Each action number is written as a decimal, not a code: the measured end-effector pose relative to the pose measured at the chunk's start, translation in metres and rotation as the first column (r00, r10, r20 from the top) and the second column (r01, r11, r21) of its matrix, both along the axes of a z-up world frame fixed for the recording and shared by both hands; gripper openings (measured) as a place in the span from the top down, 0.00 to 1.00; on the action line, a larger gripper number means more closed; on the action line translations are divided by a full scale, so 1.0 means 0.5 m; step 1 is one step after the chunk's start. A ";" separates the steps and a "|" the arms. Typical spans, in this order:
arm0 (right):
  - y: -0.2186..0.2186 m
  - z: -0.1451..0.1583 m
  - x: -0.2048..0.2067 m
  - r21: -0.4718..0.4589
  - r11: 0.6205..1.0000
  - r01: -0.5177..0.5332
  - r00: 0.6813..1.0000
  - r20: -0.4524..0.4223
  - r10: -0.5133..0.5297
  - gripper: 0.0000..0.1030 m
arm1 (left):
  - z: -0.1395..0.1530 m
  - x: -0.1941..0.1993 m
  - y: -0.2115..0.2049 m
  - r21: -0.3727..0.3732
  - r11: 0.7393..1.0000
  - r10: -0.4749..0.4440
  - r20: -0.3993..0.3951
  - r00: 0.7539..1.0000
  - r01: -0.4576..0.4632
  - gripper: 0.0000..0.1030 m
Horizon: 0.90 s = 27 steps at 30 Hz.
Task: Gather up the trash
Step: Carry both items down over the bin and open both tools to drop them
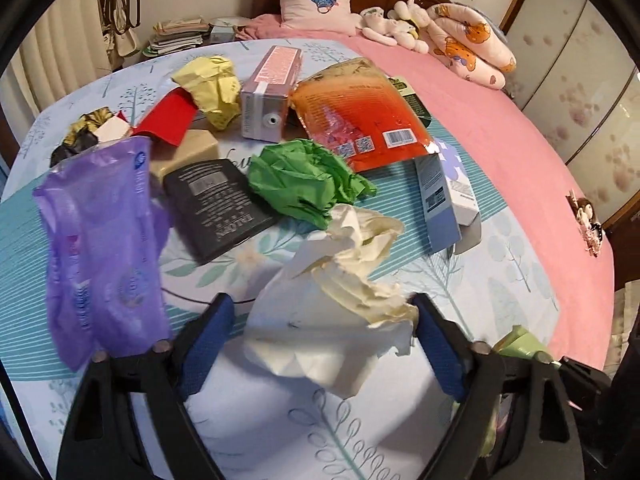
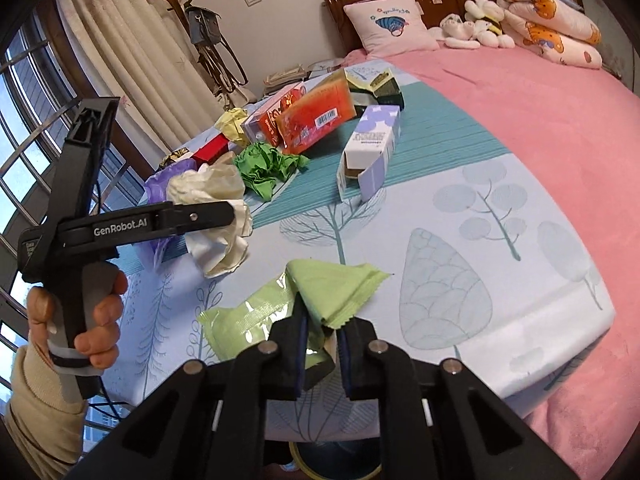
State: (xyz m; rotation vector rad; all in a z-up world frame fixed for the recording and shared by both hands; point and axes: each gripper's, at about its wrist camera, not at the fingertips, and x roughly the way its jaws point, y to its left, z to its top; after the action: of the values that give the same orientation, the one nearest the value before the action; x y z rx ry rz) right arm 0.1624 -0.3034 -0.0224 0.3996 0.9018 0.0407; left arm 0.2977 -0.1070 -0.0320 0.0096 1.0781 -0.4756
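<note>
Two items of trash are engaged at this moment, one per gripper. The left gripper (image 1: 322, 312) stands with its fingers spread wide on either side of a crumpled wad of white and cream tissue paper (image 1: 344, 280); the right-hand blue pad (image 1: 434, 344) touches the wad's edge, the left-hand pad stands clear, so the wad is bracketed but not yet clamped. The wad lies on the leaf-printed bedspread (image 1: 460, 264), at 6 o'clock from a crumpled green paper ball (image 1: 304, 182).

The right gripper (image 2: 322, 350) has its fingers closed on a flat light-green plastic wrapper (image 2: 320, 292), pinching it near one folded edge; the remainder of the wrapper droops toward 10 o'clock over the bedspread.

Handling judgement, tissue wad: very light, soft, fully compressible, not fragile. It likely gives under the pads, so the fingers should close well in before the grip is firm. Take hold across the dense middle of the wad, not on a loose corner, which may tear or slip free.

Handling judgement, wrapper: light, thin, glossy and probably slippery. A firm pinch on a doubled fold is advisable.

Several pieces remain on the bedspread: a purple plastic pouch (image 1: 104, 248) at 9 o'clock from the wad, a black printed packet (image 1: 218, 208) at 11 o'clock, and an orange foil pouch (image 1: 360, 116) at 12 o'clock.
</note>
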 end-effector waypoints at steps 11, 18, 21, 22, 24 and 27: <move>0.001 0.017 -0.025 0.010 1.000 -0.012 1.000 0.019 0.012 0.88 | 0.035 -0.065 -0.011 0.082 0.997 0.004 0.095 0.995 -0.012 0.39; 0.019 0.077 -0.096 -0.021 0.999 -0.043 0.997 0.070 0.045 0.88 | 0.103 -0.192 0.034 0.047 0.999 -0.024 0.124 0.992 0.019 0.39; 0.042 0.096 -0.142 -0.042 0.996 -0.084 0.993 0.077 0.087 0.88 | 0.122 -0.275 0.061 0.053 0.997 -0.057 0.134 0.989 0.050 0.39; 0.050 0.098 -0.154 -0.049 0.994 -0.097 0.992 0.075 0.101 0.88 | 0.125 -0.304 0.070 0.058 0.996 -0.069 0.137 0.988 0.062 0.39; 0.072 0.095 -0.184 -0.066 0.989 -0.131 0.989 0.059 0.135 0.88 | 0.120 -0.361 0.086 0.064 0.995 -0.089 0.130 0.987 0.082 0.39; 0.105 0.064 -0.225 -0.085 0.979 -0.182 0.983 0.011 0.184 0.88 | 0.093 -0.425 0.108 0.063 0.993 -0.109 0.089 0.990 0.103 0.39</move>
State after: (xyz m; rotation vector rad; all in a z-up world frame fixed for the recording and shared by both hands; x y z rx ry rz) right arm 0.0501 -0.2511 0.0094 0.2364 0.9167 0.1750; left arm 0.0852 -0.0529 0.0145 0.1396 1.0036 -0.5344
